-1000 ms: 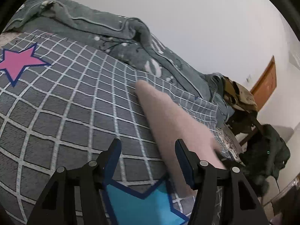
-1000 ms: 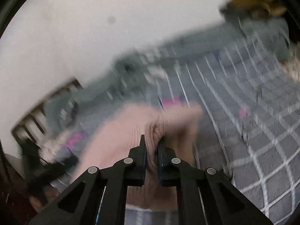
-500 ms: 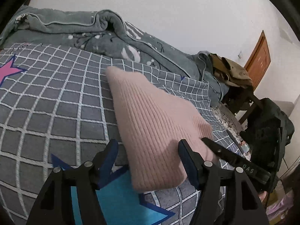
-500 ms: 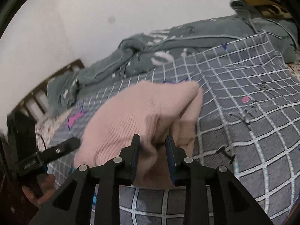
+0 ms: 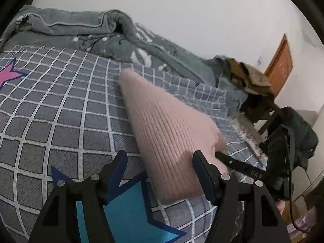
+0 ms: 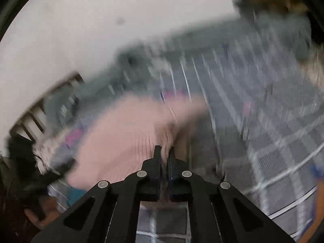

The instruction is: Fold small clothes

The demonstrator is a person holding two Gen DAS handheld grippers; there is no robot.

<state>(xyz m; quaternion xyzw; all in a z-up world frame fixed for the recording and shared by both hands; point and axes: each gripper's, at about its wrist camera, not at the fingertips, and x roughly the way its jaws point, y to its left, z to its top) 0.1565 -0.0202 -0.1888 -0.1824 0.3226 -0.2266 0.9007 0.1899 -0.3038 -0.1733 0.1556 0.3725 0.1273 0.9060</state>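
Observation:
A pink ribbed knit garment (image 5: 166, 129) lies on the grey checked bedspread (image 5: 60, 109), its near right corner lifted. My left gripper (image 5: 160, 162) is open and empty, its fingers either side of the garment's near edge. My right gripper (image 6: 164, 151) is shut on a bunched fold of the pink garment (image 6: 125, 133); this view is motion-blurred. The right gripper's finger (image 5: 239, 164) shows in the left wrist view at the garment's right corner.
A rumpled grey-green quilt (image 5: 97, 34) runs along the wall at the back. A chair piled with clothes (image 5: 249, 79) and a dark bag (image 5: 291, 141) stand beyond the bed's right edge. A wooden headboard (image 6: 40, 111) is at left in the right wrist view.
My right gripper was shut on the garment, opened half a second ago, and has shut on it again while moving. My left gripper stayed open and shifted slightly.

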